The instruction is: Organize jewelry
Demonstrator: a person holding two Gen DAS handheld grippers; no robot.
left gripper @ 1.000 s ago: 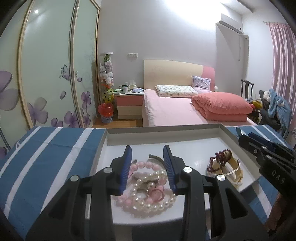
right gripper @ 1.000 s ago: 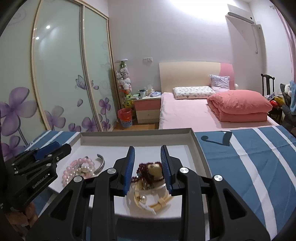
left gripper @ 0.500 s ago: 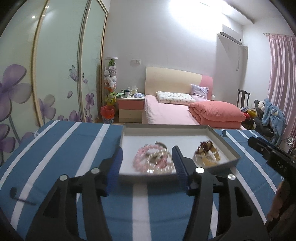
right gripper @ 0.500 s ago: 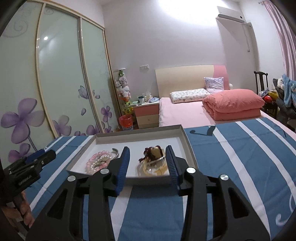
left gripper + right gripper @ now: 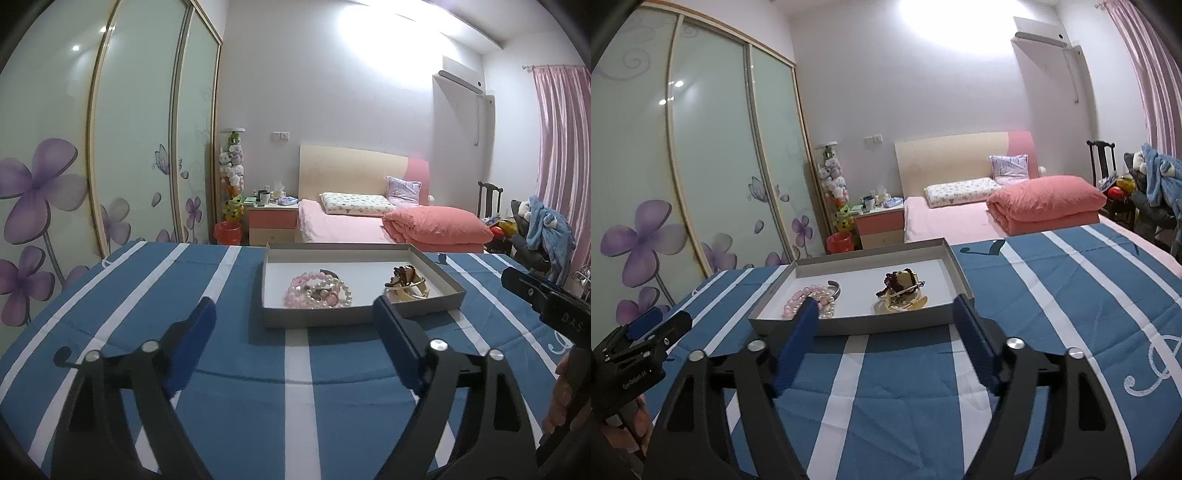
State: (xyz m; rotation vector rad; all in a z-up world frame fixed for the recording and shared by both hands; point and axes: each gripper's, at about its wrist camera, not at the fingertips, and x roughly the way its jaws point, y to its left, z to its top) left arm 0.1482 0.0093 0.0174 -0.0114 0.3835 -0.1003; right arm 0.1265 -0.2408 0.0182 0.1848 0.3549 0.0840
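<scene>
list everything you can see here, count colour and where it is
tray: 1, grey with white floor, on the striped cloth
bead and pearl bracelets: one pile, pink and white, left part of the tray
bangle pile: one pile, cream, silver and dark red beads, right part of the tray
cloth: 1, blue with white stripes, under the tray
bed: 1, pink, beyond the cloth
folded quilt: 1, coral, on the bed
nightstand: 1, pink and cream, left of the bed
bin: 1, red, beside the nightstand
wardrobe doors: pale green with purple flowers, left wall
left gripper: 1, black with blue pads, jaws opening, nothing between them
right gripper: 1, same, jaws opening, nothing between them
</scene>
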